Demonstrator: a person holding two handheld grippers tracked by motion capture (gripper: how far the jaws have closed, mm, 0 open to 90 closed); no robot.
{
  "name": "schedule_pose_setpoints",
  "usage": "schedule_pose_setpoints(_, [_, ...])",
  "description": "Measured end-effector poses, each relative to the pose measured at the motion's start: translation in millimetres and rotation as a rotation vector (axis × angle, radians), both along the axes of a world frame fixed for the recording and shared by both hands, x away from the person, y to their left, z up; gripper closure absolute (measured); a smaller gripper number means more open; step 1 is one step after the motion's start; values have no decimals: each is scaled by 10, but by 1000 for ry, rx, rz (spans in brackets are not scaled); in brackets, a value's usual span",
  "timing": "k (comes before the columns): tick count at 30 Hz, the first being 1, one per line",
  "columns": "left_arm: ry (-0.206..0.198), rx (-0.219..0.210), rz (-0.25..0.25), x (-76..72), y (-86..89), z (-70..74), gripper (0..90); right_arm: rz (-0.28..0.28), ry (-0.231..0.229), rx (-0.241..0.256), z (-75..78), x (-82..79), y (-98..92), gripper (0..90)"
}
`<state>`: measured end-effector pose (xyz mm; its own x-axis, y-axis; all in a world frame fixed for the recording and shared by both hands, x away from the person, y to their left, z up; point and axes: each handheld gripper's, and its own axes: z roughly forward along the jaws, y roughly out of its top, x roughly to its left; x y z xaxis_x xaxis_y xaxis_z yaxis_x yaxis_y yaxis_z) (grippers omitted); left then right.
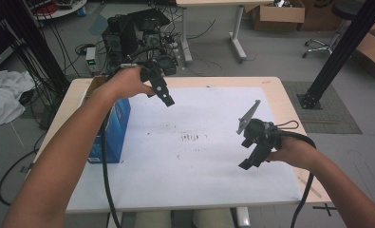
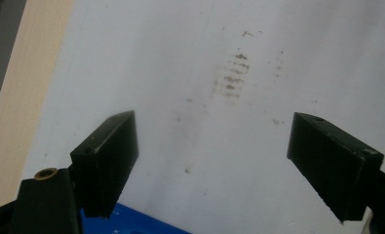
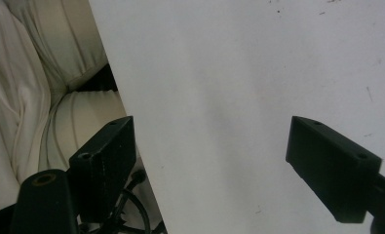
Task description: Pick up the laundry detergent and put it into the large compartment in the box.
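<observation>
Daylight falls on a pale wooden counter (image 1: 276, 90) covered by a smooth white sheet (image 1: 209, 161), matte and flat, marked near its middle with a patch of brownish smudges (image 1: 191, 137). A blue cardboard box (image 1: 110, 135), rectangular with sharp corners, stands on the counter's left side, partly hidden by the person's left forearm.

The left gripper (image 1: 165, 97) is held above the far left part of the sheet, just beside the box's far end, and tilts down toward the sheet. In the left gripper view its two black jaws, blocky and hard-edged with a dull plastic finish, stand wide apart with nothing between them; a brass-coloured screw sits at the base of one. The blue box's edge (image 2: 126, 225) shows just below the jaws, and the smudges lie ahead on the sheet.

The right gripper (image 1: 252, 159) hangs over the sheet's right side, well apart from the box, with a grey three-cornered plate (image 1: 248, 117) on top and a black cable (image 1: 304, 190) trailing back. Its jaws are also spread wide and hold nothing; the right gripper view looks down across the sheet's near edge to creased cream cloth (image 3: 34, 97) below the counter.
</observation>
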<state>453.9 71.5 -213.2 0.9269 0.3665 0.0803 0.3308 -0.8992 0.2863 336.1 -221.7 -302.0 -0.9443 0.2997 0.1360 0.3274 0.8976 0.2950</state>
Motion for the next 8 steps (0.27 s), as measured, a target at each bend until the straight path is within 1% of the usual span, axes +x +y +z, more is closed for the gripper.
schedule_pose_setpoints(3, [-2, -14, 3, 0, 18, 20, 197, 1, -1, 3, -3, 1, 6, 186])
schedule_pose_setpoints(4, [-5, -16, 5, -2, 22, 23, 197, 12, -8, 9, -10, 11, 6, 186])
schedule_pose_setpoints(5, [-4, -16, 7, -6, 25, 22, 197, -1, -1, -1, -7, 3, 6, 186])
schedule_pose_setpoints(8, [-4, -9, 4, -11, 32, 20, 197, -4, -1, -2, -15, 3, 2, 186])
